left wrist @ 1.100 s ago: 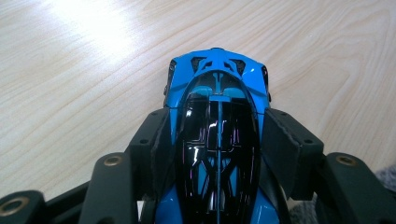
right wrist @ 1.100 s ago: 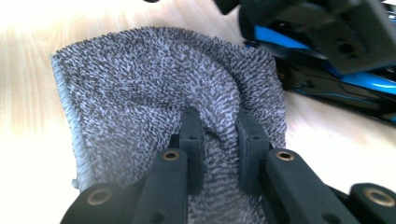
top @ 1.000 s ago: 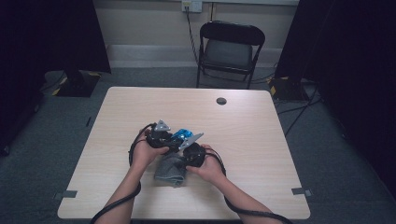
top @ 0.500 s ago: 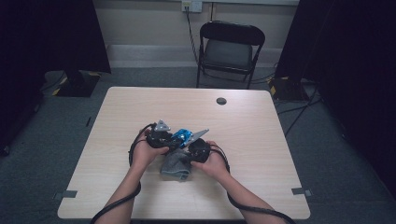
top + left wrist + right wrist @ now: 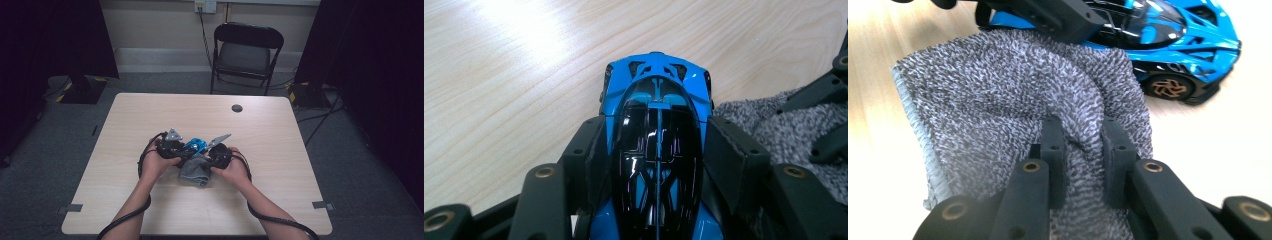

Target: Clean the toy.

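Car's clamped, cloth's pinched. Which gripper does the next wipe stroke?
Right, probably. The right gripper is shut on the cloth, which already lies against the car. The left gripper clamps the car's sides, so it looks better kept as the holder.

A blue toy car [image 5: 657, 145] with a glossy black canopy is seen just inside the desk's [image 5: 280, 130] near half, about midway between the left and right edges. It stands upright on its wheels, of which 1 bronze-spoked wheel is shown in the right gripper view. Its flanks are clamped between 2 black pads. A grey, nubby cloth [image 5: 1013, 105] is bunched just beside the car, toward the near edge, touching its side, with 1 fold pinched.
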### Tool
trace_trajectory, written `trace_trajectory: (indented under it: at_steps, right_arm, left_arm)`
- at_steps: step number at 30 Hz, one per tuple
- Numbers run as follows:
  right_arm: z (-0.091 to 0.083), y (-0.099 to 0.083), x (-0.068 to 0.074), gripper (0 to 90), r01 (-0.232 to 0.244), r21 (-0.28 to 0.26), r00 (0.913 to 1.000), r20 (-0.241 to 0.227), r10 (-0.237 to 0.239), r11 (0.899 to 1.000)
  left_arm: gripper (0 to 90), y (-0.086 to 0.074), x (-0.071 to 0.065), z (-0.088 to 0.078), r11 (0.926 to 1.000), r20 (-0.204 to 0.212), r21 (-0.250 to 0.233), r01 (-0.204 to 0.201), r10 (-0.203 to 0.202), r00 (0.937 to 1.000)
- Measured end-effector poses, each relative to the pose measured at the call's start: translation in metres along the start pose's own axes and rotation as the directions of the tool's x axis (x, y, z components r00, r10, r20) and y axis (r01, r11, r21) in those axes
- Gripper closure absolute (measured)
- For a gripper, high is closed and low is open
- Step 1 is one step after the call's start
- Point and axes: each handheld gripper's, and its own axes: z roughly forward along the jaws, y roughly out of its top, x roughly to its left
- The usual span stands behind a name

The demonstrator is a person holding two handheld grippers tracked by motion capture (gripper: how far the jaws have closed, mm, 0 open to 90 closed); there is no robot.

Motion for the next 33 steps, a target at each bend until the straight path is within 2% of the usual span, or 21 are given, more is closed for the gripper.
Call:
trace_trajectory:
  at_steps: [1, 3, 6, 11, 15, 20, 22, 26, 33]
  right_arm:
    - [-0.001, 0.0, -0.001, 75.6, -0.003, 0.001, 1.0, 0.001, 0.003, 1.0]
    - [-0.002, -0.001, -0.003, 75.6, -0.008, 0.003, 1.0, 0.006, 0.008, 1.0]
    - [-0.004, -0.002, -0.008, 75.6, -0.015, -0.001, 0.9996, 0.022, 0.015, 1.0]
    - [-0.007, -0.006, -0.016, 75.5, -0.053, -0.008, 0.9983, 0.024, 0.053, 0.999]
    - [-0.008, -0.006, -0.018, 75.5, -0.035, -0.003, 0.9985, 0.041, 0.035, 0.999]
    - [-0.013, -0.009, -0.026, 75.3, -0.055, -0.008, 0.9964, 0.063, 0.056, 0.998]
    - [-0.014, -0.01, -0.03, 75.2, -0.072, -0.009, 0.9959, 0.054, 0.073, 0.997]
    - [-0.015, -0.008, -0.036, 75.1, -0.066, -0.007, 0.9947, 0.079, 0.066, 0.998]
    - [-0.016, -0.006, -0.043, 75.1, -0.091, -0.009, 0.9903, 0.104, 0.092, 0.996]
  left_arm:
    - [43.5, 0.0, 0.001, 0.0, 0.9999, -0.01, 0.001, -0.015, 0.015, 0.9998]
    - [43.5, 0.0, 0.0, 0.0, 1.0, 0.001, -0.001, 0.0, 0.0, 1.0]
    - [43.5, 0.0, 0.0, 0.0, 1.0, -0.001, 0.002, -0.003, 0.003, 1.0]
    - [43.5, 0.001, 0.0, 0.0, 1.0, -0.002, 0.001, 0.0, 0.0, 1.0]
    - [43.5, 0.0, 0.0, 0.0, 1.0, -0.001, 0.002, -0.002, 0.002, 1.0]
    - [43.5, 0.001, -0.001, 0.0, 1.0, -0.004, 0.006, -0.003, 0.003, 1.0]
    - [43.5, 0.001, -0.001, 0.0, 1.0, -0.004, 0.007, -0.002, 0.002, 1.0]
    - [43.5, 0.002, -0.001, 0.001, 0.9999, -0.004, 0.011, -0.002, 0.002, 1.0]
    - [43.5, 0.002, -0.001, 0.0, 0.9999, -0.008, 0.011, -0.006, 0.006, 1.0]
